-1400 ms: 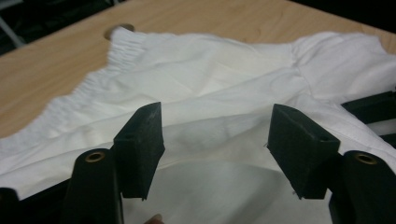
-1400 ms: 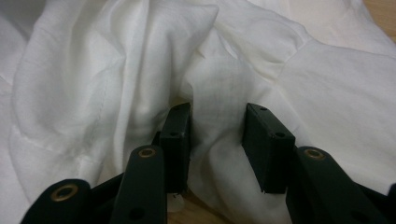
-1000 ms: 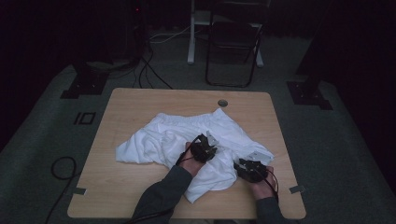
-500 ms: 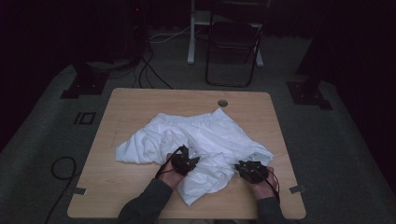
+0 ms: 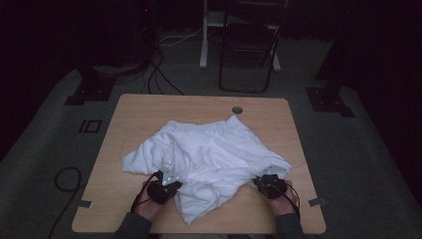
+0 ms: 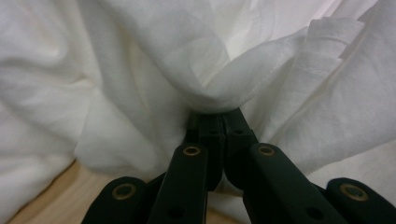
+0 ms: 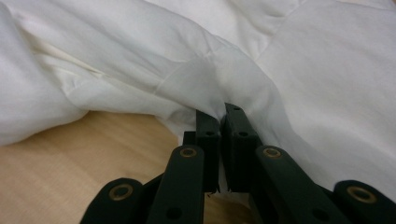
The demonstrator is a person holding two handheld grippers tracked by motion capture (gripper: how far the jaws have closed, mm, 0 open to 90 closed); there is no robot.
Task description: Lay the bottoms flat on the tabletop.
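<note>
A crumpled white garment (image 5: 214,149) with an elastic waistband lies across the middle of the wooden table (image 5: 144,114). My left gripper (image 5: 168,178) is at its near left part, shut on a bunched fold of the white fabric (image 6: 224,88). My right gripper (image 5: 263,180) sits at the garment's near right corner. Its jaws have just been closing and now pinch a hem fold (image 7: 210,88) between the pads. In the left gripper view my left gripper (image 6: 219,115) has cloth draped over its tips. In the right gripper view my right gripper (image 7: 222,115) lies low over the bare wood.
A round cable hole (image 5: 237,109) is at the table's far edge. A dark folding chair (image 5: 249,45) stands behind the table, and cables (image 5: 64,179) lie on the grey floor at the left. Bare wood shows along the left side and near edge.
My left gripper has moved left and toward the near edge, dragging the fabric with it and spreading the garment wider. My right hand has stayed in place.
</note>
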